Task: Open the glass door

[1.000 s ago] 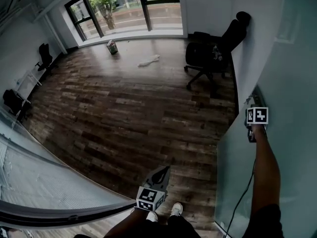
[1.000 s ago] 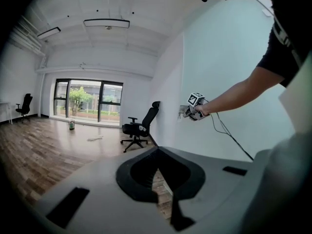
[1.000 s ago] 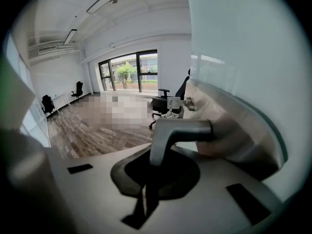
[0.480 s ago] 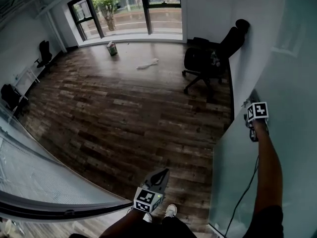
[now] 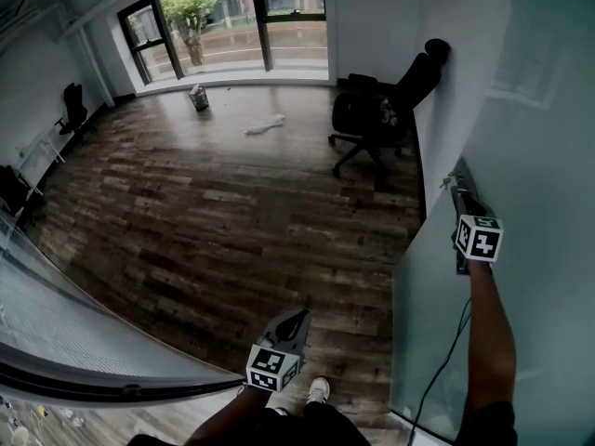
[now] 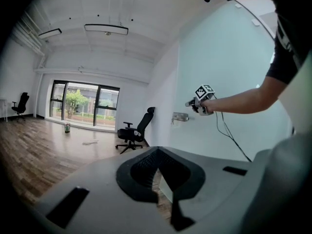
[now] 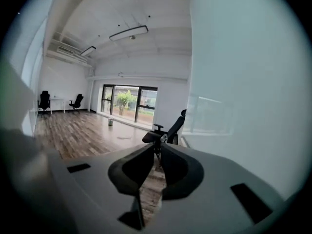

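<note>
The frosted glass door [image 5: 429,316] stands on the right, swung partly open, with a metal handle [image 5: 454,184] near its free edge. My right gripper [image 5: 462,214] is held up beside the pane, just short of the handle; in the left gripper view the right gripper [image 6: 191,103] hangs above and to the right of the handle [image 6: 180,116], apart from it. Its jaws are closing with nothing between them, and a narrow gap shows at the tips [image 7: 157,147]. My left gripper [image 5: 296,321] is low in front of me over the floor, tips together, holding nothing.
A black office chair [image 5: 376,110] stands by the white wall beyond the door. A green can [image 5: 197,97] and a white rag [image 5: 265,124] lie near the big window [image 5: 232,17]. A curved glass partition [image 5: 84,342] runs along the lower left. A cable [image 5: 437,379] hangs from my right arm.
The right gripper has lifted off the handle and come nearer the head camera. The left gripper has drifted a little. The whole view has shifted, with the chair now further left.
</note>
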